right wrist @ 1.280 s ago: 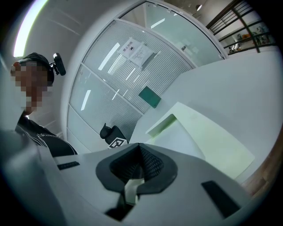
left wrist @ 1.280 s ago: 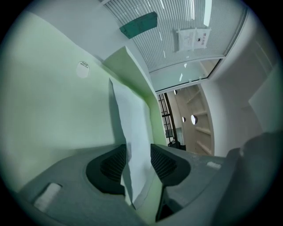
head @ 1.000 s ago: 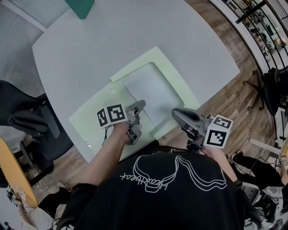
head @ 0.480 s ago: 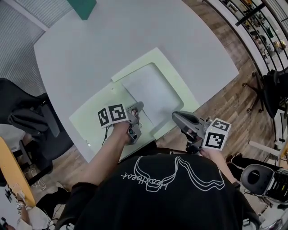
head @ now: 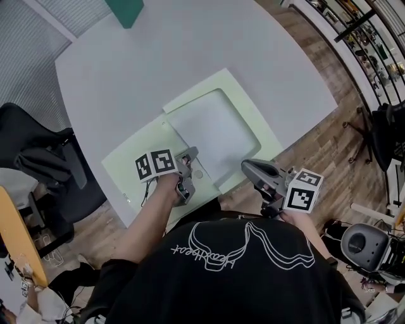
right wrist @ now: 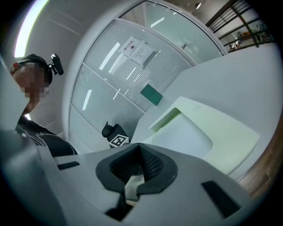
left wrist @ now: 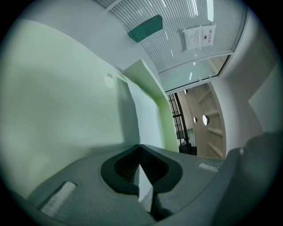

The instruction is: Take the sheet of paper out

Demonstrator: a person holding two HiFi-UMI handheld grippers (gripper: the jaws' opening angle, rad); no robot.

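There's the white sheet of paper [head: 212, 136], flat, smooth and uncreased, a plain rectangle lying in the right half of the pale green plastic folder [head: 136, 164]. A green margin shows along its far and right sides. The left tool [head: 192, 152] is right on the sheet's left edge, jaws pressed together and nipping that edge. A small round snap [left wrist: 109, 79] sits on the folder's matte green left half, beyond the tool. The folder lies askew at the near edge of the smooth white worktop [head: 190, 44]. The right tool [head: 245, 166] hangs just beside the folder's near right edge, jaws pressed together with nothing between them. A dark teal rectangle [head: 125, 9] lies at the worktop's far edge.
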